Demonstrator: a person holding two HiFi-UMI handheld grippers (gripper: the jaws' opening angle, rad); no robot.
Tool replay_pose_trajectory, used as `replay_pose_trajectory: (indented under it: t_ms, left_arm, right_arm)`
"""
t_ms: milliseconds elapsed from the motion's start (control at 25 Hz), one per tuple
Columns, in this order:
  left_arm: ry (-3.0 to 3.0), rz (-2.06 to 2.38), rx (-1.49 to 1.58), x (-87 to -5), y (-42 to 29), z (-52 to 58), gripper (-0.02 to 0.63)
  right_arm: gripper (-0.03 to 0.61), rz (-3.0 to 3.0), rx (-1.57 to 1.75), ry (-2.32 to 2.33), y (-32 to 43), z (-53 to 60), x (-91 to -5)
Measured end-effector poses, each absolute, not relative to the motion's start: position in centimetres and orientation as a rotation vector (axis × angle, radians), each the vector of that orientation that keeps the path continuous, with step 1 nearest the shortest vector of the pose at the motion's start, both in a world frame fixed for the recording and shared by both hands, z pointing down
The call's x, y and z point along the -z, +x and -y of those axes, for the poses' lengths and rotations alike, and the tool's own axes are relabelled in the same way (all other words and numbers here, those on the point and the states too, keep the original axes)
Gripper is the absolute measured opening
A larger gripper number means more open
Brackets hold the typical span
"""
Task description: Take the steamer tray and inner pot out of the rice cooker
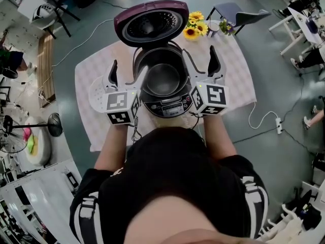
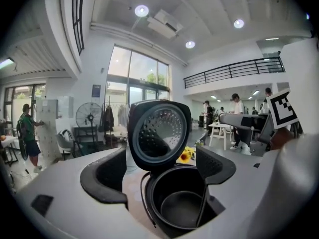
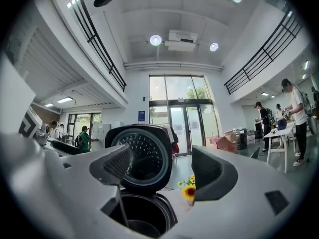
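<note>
Sunflowers (image 1: 195, 27) stand at the far edge of the cloth-covered bench (image 1: 241, 85), a grey chair (image 1: 238, 15) sits beyond them to the right, and a fan (image 1: 11, 139) stands on the floor at left.

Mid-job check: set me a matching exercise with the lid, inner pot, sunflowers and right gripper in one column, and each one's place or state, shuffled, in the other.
1 lid
2 inner pot
3 sunflowers
4 right gripper

A jaws apart, at the right side of the cooker
B seated in the cooker
C on the table, behind the cooker
D swung up, open

Pairs: 1-D, 2-B, 3-C, 4-A
</note>
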State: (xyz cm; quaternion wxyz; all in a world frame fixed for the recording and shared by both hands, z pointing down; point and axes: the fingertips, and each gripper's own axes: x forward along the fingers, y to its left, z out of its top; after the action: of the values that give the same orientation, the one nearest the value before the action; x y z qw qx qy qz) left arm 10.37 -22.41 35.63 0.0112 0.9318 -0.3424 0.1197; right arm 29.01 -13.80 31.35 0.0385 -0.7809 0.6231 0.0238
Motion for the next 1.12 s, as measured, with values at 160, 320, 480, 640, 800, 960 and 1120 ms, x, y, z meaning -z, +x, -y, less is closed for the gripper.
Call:
replay_pose_trajectory:
  t_ms: [160,320,480,640,800,960,1120]
  left_arm:
    - [2.824,1.040,-0.512,-37.8,10.4,22.3,0.411]
    - [2.726,1.017,-0.556,-39.5,10.5,22.8,0.411]
    - [2.619,0.977,-0.583,-41.1,10.5,23.2,0.410]
    - [2.520,0.926,-0.645,-43.3,10.6,23.2,0.410]
    - [2.445,0.867,-0.710,-45.6,10.9,23.4,0.410]
    - [2.393,0.863,-0.739,-46.6,10.9,24.1,0.410]
    - [2.330,0.836,-0.734,-47.8,11.2,24.4,0.408]
  right_arm:
    - [0.362,-1.947,-0.037,-2.428,29.1,14.0,-32.2]
    - [0.362,-2.041,0.072,-2.490,29.2,15.0,-34.6]
    - [0.362,-2.129,0.241,-2.575,29.4,15.9,-37.6]
    - [0.360,-2.190,0.420,-2.632,29.8,16.4,-40.3]
    - [0.360,-2.247,0.594,-2.680,30.2,17.2,-43.0]
    - [0.360,-2.253,0.776,-2.709,30.7,17.7,-45.3]
    - [0.359,-2.271,0.922,-2.684,31.2,18.2,-47.4]
